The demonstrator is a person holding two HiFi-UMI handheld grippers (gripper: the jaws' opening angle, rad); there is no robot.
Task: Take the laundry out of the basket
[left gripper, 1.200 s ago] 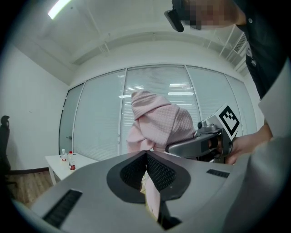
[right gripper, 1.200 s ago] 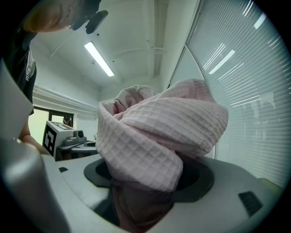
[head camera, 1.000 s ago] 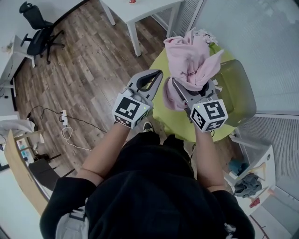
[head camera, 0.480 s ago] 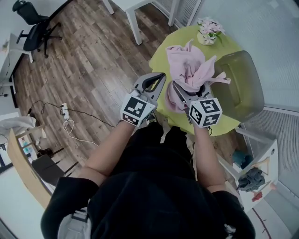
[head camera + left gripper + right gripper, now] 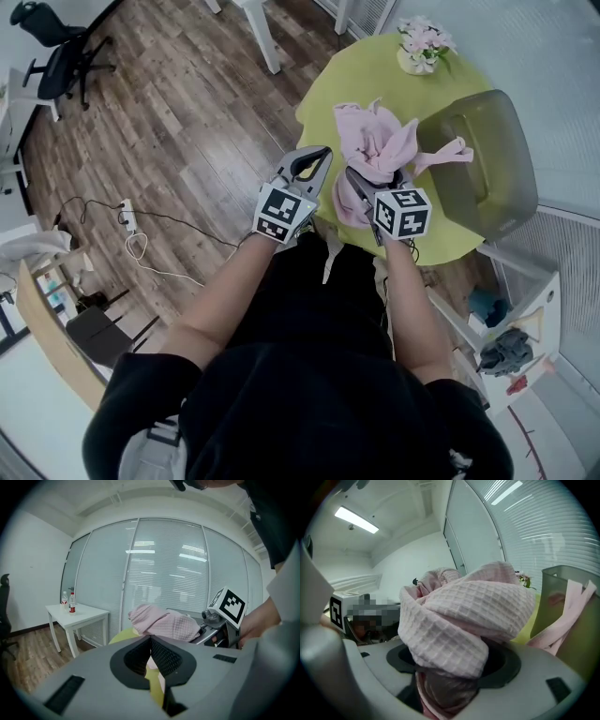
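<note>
trailing pink cloth (image 5: 373,141) over basket (image 5: 497,178), flowers (image 5: 424,39) beyond

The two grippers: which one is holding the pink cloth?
The right gripper: the pink cloth is bunched between its jaws. The left gripper has its jaws together with nothing between them.
</note>
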